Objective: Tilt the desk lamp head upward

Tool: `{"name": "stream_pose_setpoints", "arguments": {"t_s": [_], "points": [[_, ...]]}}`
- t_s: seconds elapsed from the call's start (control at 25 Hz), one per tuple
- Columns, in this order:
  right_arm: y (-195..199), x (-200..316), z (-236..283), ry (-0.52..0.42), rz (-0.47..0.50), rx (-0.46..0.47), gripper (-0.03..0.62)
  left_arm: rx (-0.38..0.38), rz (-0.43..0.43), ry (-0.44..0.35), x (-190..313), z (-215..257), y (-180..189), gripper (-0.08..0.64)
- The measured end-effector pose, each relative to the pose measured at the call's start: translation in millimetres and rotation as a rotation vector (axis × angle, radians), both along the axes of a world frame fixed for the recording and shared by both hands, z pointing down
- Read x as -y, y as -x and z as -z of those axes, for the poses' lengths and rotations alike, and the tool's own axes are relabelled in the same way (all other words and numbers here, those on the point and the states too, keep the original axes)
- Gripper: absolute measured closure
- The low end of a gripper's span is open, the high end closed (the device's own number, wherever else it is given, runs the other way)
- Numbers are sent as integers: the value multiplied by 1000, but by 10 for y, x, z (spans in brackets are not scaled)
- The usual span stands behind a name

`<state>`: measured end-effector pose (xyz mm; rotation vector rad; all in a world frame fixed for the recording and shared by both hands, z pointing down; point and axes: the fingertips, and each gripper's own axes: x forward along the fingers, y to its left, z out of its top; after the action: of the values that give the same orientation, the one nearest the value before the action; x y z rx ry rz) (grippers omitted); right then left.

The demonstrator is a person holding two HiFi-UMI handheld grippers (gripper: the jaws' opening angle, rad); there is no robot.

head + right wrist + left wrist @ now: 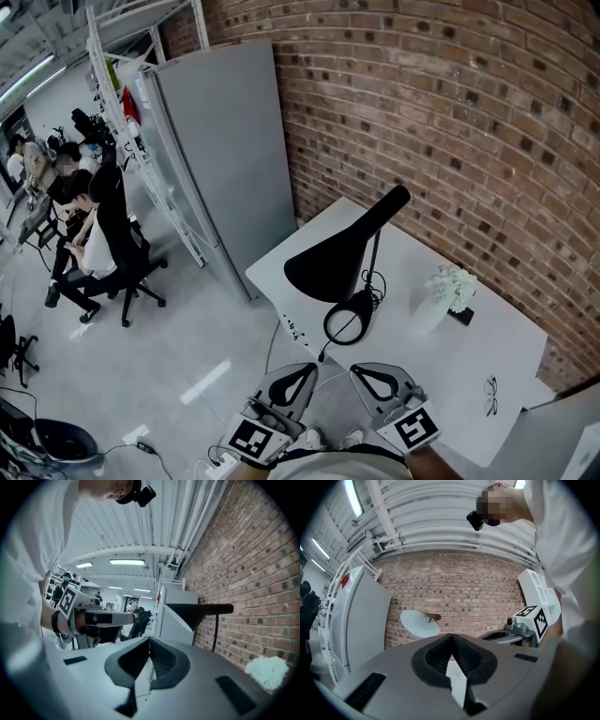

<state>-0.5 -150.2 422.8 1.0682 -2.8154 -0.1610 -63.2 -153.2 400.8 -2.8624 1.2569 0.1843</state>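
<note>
Desk lamp (342, 258) mid-frame on white table (487, 375), head sloping down-left. Left gripper (298, 375), right gripper (367, 377) bottom centre, jaws together, empty. Flowers (452, 286), glasses (491, 394) right of lamp; brick wall (450, 103) behind.

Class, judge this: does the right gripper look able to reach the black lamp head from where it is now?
Probably yes. The right gripper, fingers shut, is by the near edge of the table and faces the lamp head. Nothing but open air seems to lie between them.
</note>
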Motion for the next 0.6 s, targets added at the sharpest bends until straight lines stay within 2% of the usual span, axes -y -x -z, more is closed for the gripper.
{"name": "stream_pose_setpoints", "arguments": {"t_s": [0.4, 0.6], "points": [[0, 9, 35, -6, -9, -19, 575, -7, 6, -4, 6, 5, 50, 552], [-63, 17, 134, -21, -35, 27, 575, -13, 8, 0, 6, -9, 49, 552]]}}
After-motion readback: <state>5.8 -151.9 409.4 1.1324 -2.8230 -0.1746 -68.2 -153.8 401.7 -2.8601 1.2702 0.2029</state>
